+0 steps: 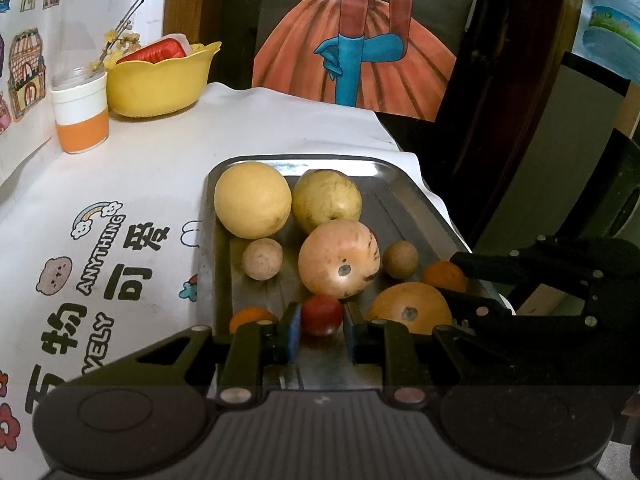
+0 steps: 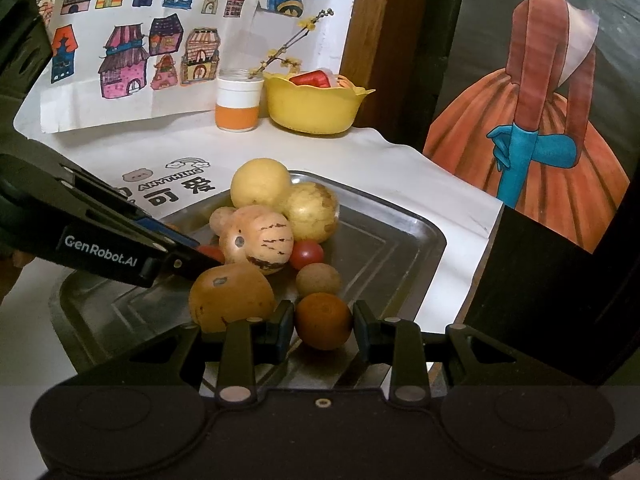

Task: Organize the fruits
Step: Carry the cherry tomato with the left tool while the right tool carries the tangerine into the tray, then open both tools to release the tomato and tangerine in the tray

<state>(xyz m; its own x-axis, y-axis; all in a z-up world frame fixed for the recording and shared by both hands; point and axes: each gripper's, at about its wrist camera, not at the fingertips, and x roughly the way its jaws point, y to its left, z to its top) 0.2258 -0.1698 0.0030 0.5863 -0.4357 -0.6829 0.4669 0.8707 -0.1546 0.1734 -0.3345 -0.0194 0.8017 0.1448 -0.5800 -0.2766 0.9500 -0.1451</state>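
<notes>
1. The metal tray [image 1: 224, 248] sits on a white cloth [image 1: 152, 184] with cartoon drawings on it. All the fruit is in the tray, bunched up close together.
2. At the far end lie two big yellow fruits [image 1: 253, 199], side by side and touching. In front of them is a pink-orange fruit [image 1: 339, 258] with brown flecks, and nearer still a wide orange fruit [image 1: 410, 307].
3. The left gripper [image 1: 321, 330] is low at the near end of the tray. Its fingers are spread, with a small red fruit [image 1: 321, 314] sitting between the blue pads. I cannot tell if the pads touch it yet.
4. The right gripper [image 2: 323, 330] comes in low from the right side of the tray. Its fingers are spread too, one on each side of a small orange [image 2: 323, 321]. There looks to be a little gap on the right side.
5. What could go wrong: the fruits are round and packed tight. A squeeze that is off the middle could make the small orange pop out and roll.
6. The left finger of the right gripper is just beside the wide orange fruit, so closing could bump it.
7. The two grippers are close together and might knock each other.
</notes>
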